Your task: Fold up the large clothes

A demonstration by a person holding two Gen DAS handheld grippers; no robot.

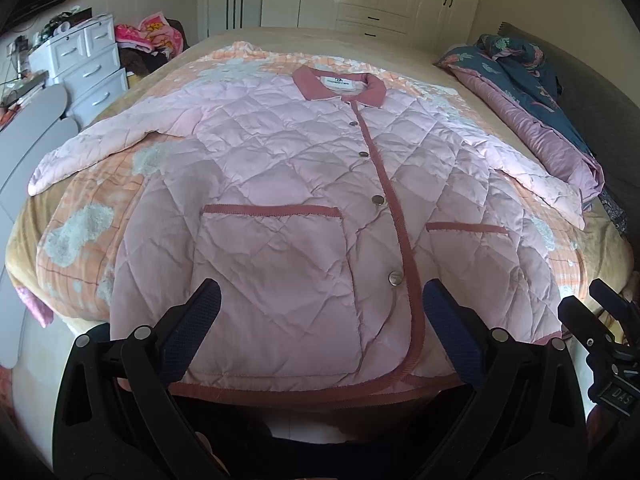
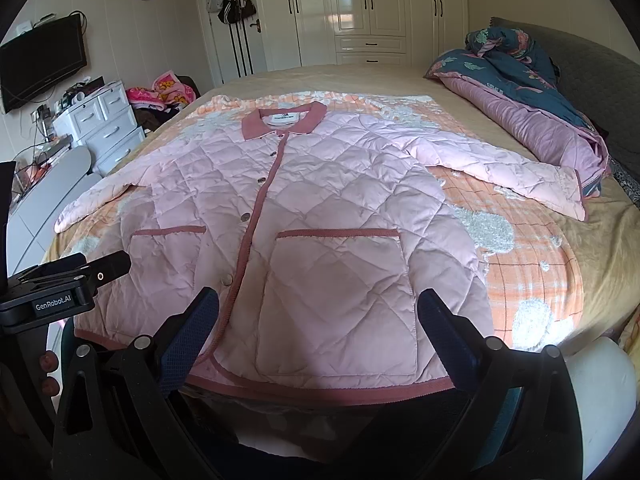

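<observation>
above hem [image 1: 304,390]: both claws spread, jacket [image 2: 304,208] flat, unheld.

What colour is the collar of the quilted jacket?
Dusty rose, darker than the pale pink jacket; the collar shows best in the left wrist view.

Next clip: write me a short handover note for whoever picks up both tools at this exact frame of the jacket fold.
Left tool: open, holding nothing, hovering over the hem near the buttons.
Right tool: open, holding nothing, hovering over the hem by the pocket.
Jacket: pink quilted, lying flat on the bed, front up, buttoned, collar at the far end, both sleeves spread out to the sides.
Done: spread out only; no fold made.
Left: fold both sleeves in, then fold the body.
</observation>
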